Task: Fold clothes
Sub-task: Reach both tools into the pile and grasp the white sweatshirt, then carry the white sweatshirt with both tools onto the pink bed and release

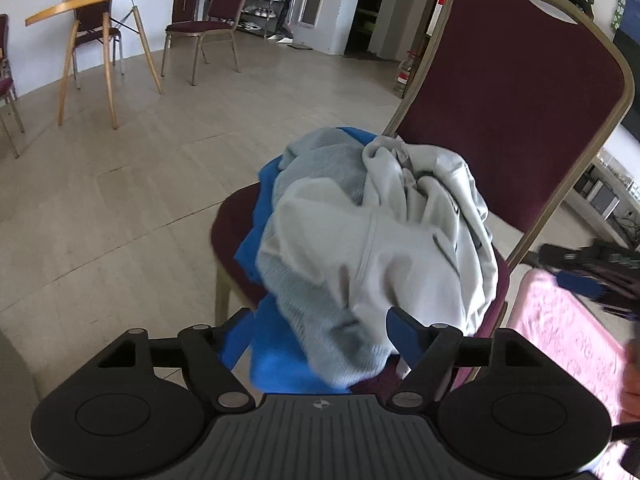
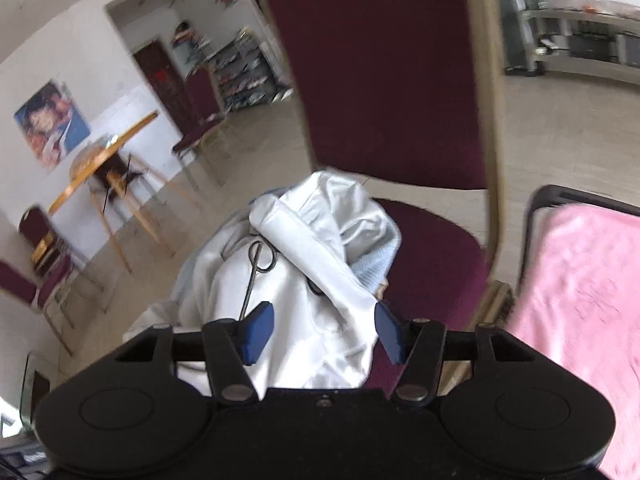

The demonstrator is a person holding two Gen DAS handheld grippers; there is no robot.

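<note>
Several crumpled clothes (image 1: 372, 232) heaped on chair (image 1: 512, 92).

Chair (image 1: 516, 92): 1, maroon upholstered seat and back, gold-coloured metal frame, standing on a pale tiled floor (image 1: 120, 200). On the seat: 1 heap of crumpled clothes (image 1: 372, 240), pale grey and white garments lying over a blue garment (image 1: 256, 248) that hangs past the front edge of the seat. Just beside the chair: 1 surface under a pink patterned cloth (image 2: 592, 288).
</note>
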